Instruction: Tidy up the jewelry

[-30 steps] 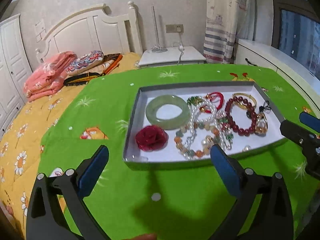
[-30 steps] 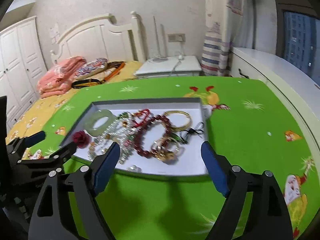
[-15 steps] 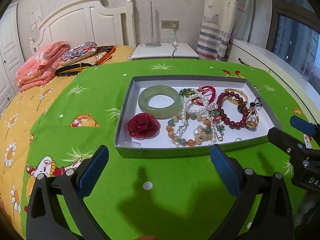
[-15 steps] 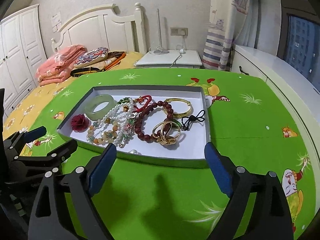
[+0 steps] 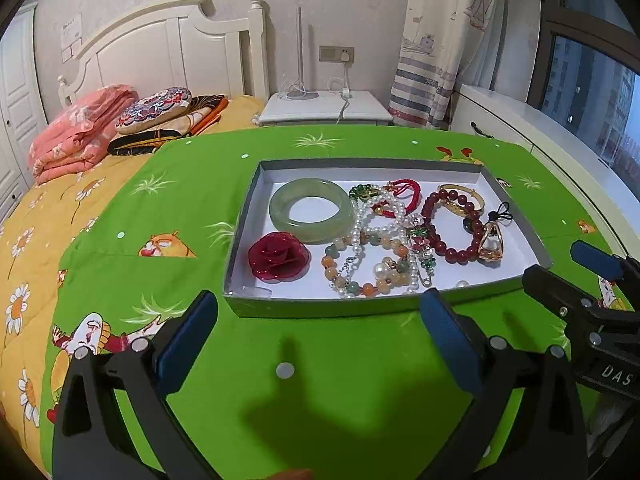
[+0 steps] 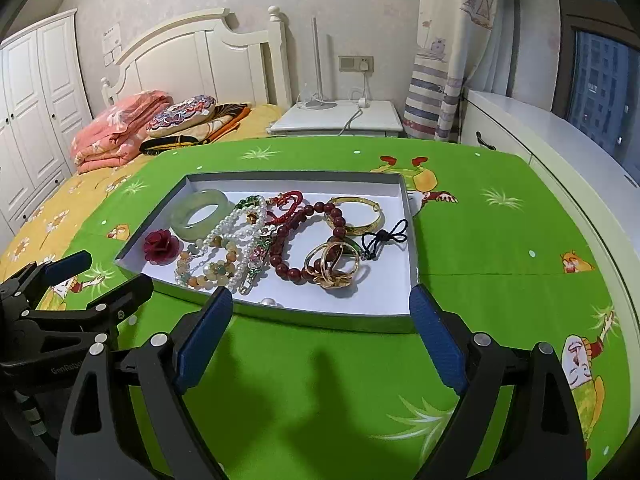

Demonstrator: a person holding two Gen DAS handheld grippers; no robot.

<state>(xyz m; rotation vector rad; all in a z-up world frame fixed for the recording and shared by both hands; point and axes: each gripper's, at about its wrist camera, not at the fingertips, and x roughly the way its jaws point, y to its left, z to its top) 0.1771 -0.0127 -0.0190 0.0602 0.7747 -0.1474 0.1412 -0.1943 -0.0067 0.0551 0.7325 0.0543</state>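
A shallow grey tray (image 5: pixel 516 276) with a white floor lies on the green cloth and holds mixed jewelry. In it are a pale jade bangle (image 5: pixel 312 210), a red rose ornament (image 5: pixel 278 256), a pearl strand (image 5: pixel 374 216), a dark red bead bracelet (image 5: pixel 452 224), a gold bangle (image 6: pixel 356 216) and gold rings (image 6: pixel 332 266). My left gripper (image 5: pixel 316 312) hovers open just short of the tray's near edge, with nothing between its pads. My right gripper (image 6: pixel 320 300) stands open beside it, near the tray's (image 6: pixel 320 316) right half, and is also empty.
The green cartoon cloth (image 5: pixel 320 380) covers a bed with a yellow daisy quilt (image 5: pixel 28 248) on the left. A folded pink blanket (image 5: pixel 76 128) and pillows lie by the headboard. A white nightstand (image 5: pixel 324 108) stands behind, and a white cabinet (image 6: pixel 560 140) runs along the right.
The left wrist view has rolled level, and the tray sits a little farther off. The right gripper's jaws stand slightly wider. The jewelry has not moved.
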